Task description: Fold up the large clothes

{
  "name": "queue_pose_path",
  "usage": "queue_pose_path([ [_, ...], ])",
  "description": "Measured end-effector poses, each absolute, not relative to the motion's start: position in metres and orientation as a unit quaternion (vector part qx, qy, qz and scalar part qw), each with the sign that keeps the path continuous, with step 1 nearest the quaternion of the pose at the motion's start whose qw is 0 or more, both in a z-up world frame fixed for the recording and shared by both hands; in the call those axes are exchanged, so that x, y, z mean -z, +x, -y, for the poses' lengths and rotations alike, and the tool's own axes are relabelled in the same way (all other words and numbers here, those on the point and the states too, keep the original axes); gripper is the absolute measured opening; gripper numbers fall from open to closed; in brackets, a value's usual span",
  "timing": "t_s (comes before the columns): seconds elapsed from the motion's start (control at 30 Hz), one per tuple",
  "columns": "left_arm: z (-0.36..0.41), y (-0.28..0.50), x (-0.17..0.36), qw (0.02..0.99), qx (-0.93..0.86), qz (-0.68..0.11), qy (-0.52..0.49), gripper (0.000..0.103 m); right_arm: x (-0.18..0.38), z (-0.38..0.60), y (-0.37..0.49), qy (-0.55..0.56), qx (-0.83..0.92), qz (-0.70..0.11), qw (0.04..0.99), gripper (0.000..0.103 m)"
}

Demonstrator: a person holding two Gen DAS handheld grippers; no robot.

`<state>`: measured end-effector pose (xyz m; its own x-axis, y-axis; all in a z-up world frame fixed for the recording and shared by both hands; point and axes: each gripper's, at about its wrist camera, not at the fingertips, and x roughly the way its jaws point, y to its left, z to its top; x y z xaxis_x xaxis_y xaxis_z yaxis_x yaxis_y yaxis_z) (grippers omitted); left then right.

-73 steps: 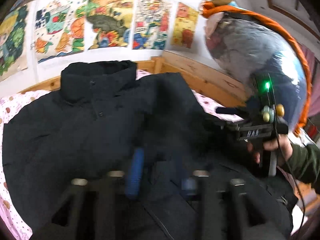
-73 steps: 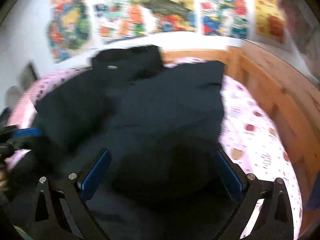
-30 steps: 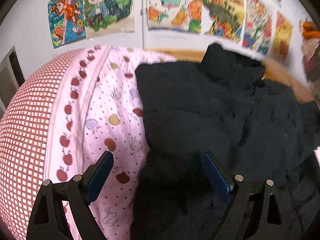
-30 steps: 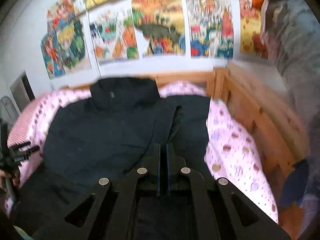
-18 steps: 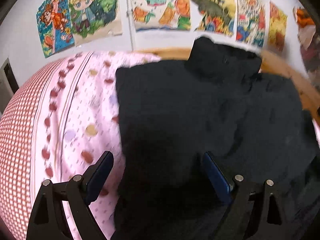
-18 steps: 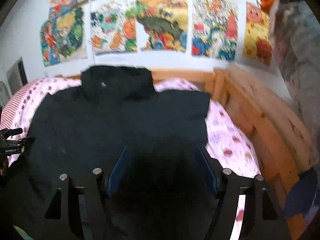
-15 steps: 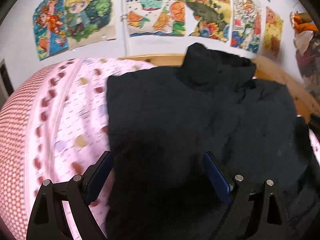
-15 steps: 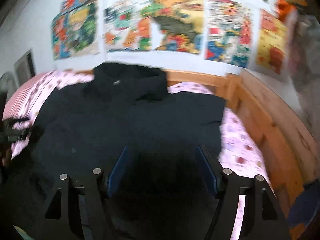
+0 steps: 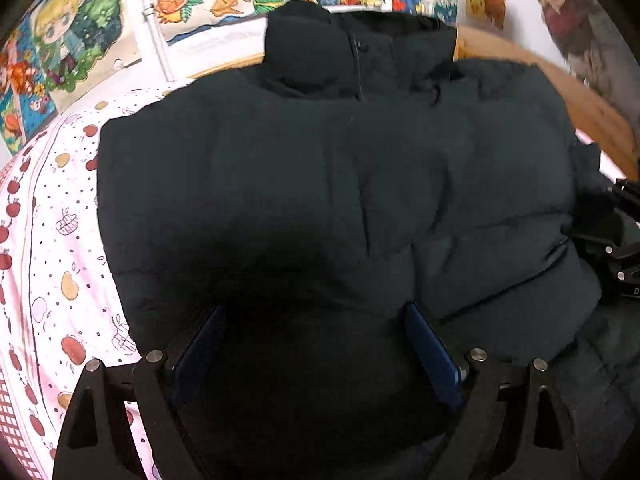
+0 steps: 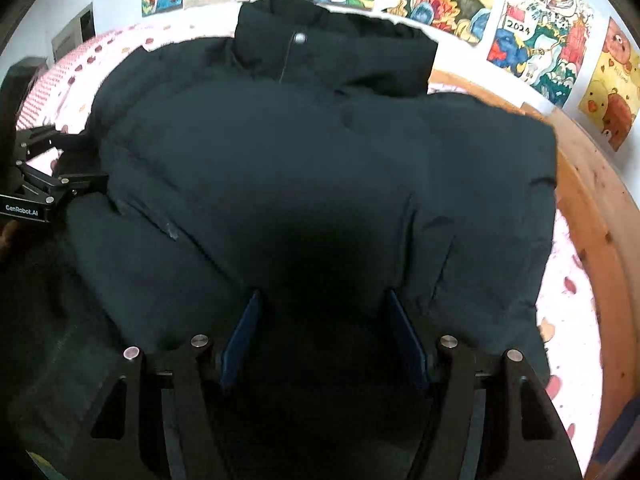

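A bulky black padded jacket (image 9: 320,184) lies spread on the pink apple-print bed (image 9: 60,240), soft and springy, likely best gripped at its near hem, over which the left tongs (image 9: 316,344) gape wide and the right tongs (image 10: 326,332), just reopened, hover empty.

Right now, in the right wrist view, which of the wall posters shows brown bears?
The yellow poster at the far right, above the wooden bed frame; the others are crowded, multicoloured drawings.
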<state>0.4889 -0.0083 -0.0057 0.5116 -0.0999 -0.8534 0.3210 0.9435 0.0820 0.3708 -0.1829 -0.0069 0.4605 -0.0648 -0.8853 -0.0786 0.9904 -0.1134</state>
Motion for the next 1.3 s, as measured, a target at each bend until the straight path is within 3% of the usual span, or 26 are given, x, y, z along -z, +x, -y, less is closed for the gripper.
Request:
queue_pose_path([
  [0.47,0.009,0.473,-0.011,0.876,0.089,-0.457,0.124,0.094,0.009,0.185,0.361,-0.061,0.007,-0.492,0.869,0.06],
  [0.57,-0.003,0.464,-0.028,0.889,0.09,-0.439,0.095,0.094,-0.01,0.189,0.355,-0.033,-0.007,-0.476,0.879,0.069],
  [0.63,-0.01,0.464,-0.038,0.899,0.09,-0.423,0.072,0.094,-0.027,0.192,0.35,-0.014,-0.026,-0.452,0.892,0.083],
  [0.8,-0.038,0.482,-0.068,0.917,0.061,-0.395,-0.011,0.094,-0.06,0.211,0.356,0.02,-0.007,-0.403,0.915,0.084],
  [1.07,-0.028,0.564,-0.11,0.932,0.003,-0.359,-0.057,0.095,-0.073,0.256,0.442,0.082,0.05,-0.366,0.926,0.084],
  [1.3,0.01,0.628,-0.098,0.932,0.03,-0.355,-0.071,0.095,-0.058,0.253,0.542,0.085,0.037,-0.368,0.925,0.083],
])
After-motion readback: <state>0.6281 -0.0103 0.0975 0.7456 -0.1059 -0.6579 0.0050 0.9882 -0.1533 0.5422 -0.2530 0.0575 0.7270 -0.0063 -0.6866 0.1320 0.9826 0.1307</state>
